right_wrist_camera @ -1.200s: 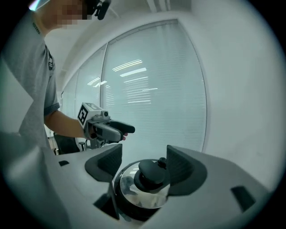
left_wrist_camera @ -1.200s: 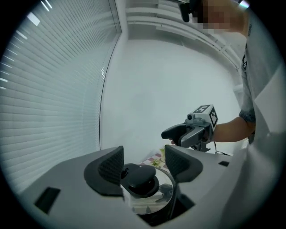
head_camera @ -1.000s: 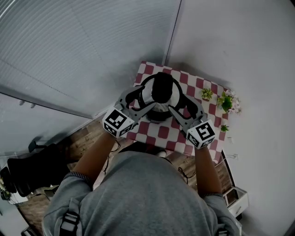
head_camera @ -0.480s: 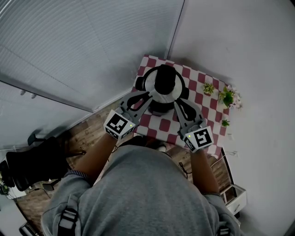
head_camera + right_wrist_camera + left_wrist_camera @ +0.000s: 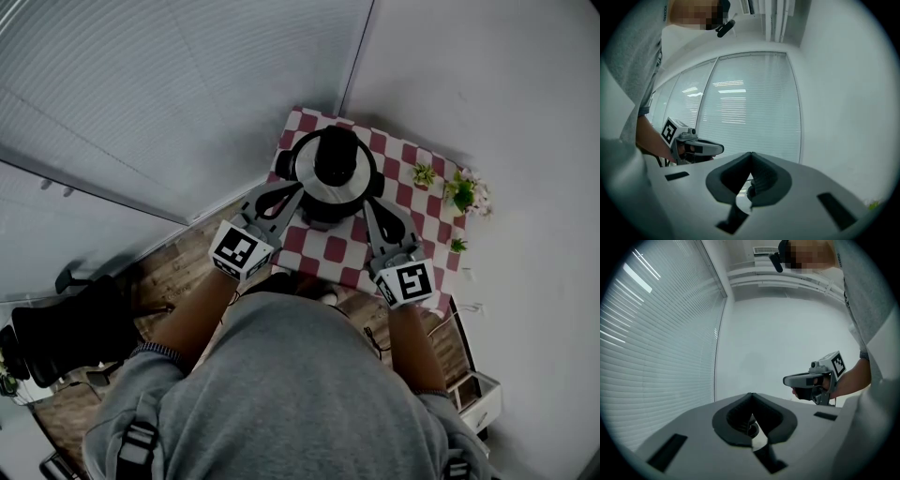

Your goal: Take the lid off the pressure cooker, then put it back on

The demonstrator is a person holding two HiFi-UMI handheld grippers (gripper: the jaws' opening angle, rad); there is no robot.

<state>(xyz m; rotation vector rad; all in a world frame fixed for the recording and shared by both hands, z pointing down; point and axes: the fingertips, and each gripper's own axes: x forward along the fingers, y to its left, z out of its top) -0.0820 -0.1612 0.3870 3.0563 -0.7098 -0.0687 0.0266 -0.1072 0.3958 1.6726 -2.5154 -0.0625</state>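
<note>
A silver pressure cooker (image 5: pixel 309 184) with a black lid knob (image 5: pixel 336 155) stands on a red-and-white checked table (image 5: pixel 412 225). My left gripper (image 5: pixel 289 194) reaches in at the cooker's lower left side, and my right gripper (image 5: pixel 367 203) at its lower right side. Both have their jaws shut, with the tips against the cooker's flanks. In the left gripper view the left gripper's (image 5: pixel 751 394) jaws meet at the tips, and the right gripper (image 5: pixel 786 379) shows across from it. The right gripper view shows the right gripper (image 5: pixel 751 153) the same way. Whether either pinches a handle or rim is hidden.
Small potted plants (image 5: pixel 464 197) (image 5: pixel 424 174) sit at the table's right edge by the white wall. Window blinds (image 5: pixel 169 84) run along the left. On the wooden floor lie a black object (image 5: pixel 56 337) at the left and a white box (image 5: pixel 478 398) at the right.
Both grippers went from wide open beside the cooker to shut, and their tips drew in against its sides.
</note>
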